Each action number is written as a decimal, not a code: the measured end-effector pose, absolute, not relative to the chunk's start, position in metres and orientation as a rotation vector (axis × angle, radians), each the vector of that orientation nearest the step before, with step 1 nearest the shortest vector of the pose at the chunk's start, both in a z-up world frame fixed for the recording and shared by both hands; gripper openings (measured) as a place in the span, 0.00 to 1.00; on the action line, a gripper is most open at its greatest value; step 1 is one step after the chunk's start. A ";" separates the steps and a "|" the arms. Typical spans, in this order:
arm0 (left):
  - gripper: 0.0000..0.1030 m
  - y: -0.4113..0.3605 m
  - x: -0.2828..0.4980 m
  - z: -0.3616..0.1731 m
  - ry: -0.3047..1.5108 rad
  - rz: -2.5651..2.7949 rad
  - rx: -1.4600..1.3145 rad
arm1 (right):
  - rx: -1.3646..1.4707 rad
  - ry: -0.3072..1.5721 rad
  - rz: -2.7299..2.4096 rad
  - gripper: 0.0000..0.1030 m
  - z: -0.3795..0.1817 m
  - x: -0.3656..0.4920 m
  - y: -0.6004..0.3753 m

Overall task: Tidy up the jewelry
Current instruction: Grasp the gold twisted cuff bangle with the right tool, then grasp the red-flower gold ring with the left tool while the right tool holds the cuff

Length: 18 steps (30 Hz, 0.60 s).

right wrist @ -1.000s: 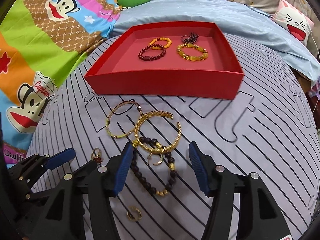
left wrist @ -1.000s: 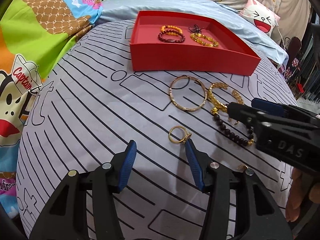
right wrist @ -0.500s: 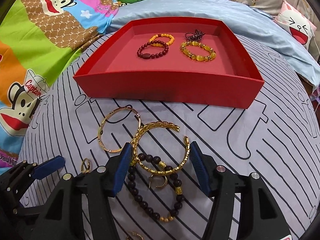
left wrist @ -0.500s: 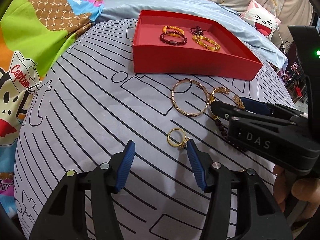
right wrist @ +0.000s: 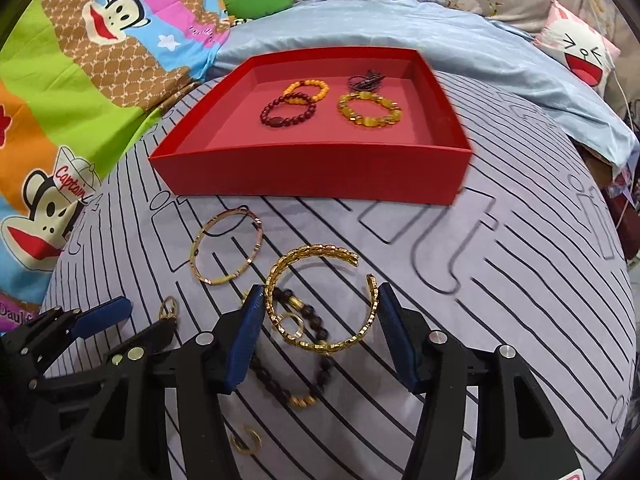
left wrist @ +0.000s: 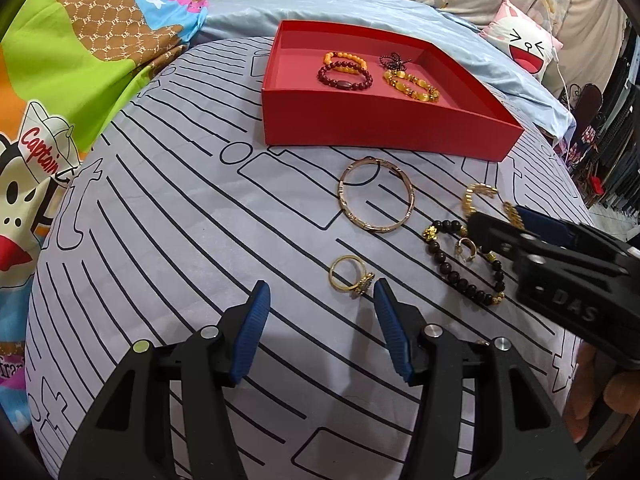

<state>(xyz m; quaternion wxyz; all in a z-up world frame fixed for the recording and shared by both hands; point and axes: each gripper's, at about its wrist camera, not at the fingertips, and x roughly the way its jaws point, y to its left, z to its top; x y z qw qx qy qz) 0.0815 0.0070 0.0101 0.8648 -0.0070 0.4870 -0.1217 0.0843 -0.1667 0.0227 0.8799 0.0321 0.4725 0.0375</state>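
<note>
Showing red tray, gold cuff, dark beaded bracelet, grey black-lined sheet, blue gripper pads.

"Captain" on the cartoon blanket's hat; "DAS" on the right claw.

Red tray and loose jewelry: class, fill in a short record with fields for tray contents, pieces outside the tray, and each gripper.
Tray contents: red tray holds four beaded pieces: orange, dark red, amber, dark
Outside tray: gold bangle, gold cuff, black bead bracelet, gold ring
Left gripper: open, empty, ring just ahead
Right gripper: open, jaws either side of the cuff
</note>
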 end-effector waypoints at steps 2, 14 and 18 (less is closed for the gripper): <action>0.50 0.006 0.082 0.010 1.019 -0.254 -0.017 | 0.079 0.982 0.068 0.54 0.025 0.079 -0.174; 0.49 -0.008 0.095 0.009 1.009 -0.211 -0.013 | 0.106 0.965 0.063 0.54 0.034 0.073 -0.186; 0.49 -0.001 0.090 0.009 1.011 -0.207 -0.005 | 0.107 0.964 0.068 0.54 0.035 0.072 -0.186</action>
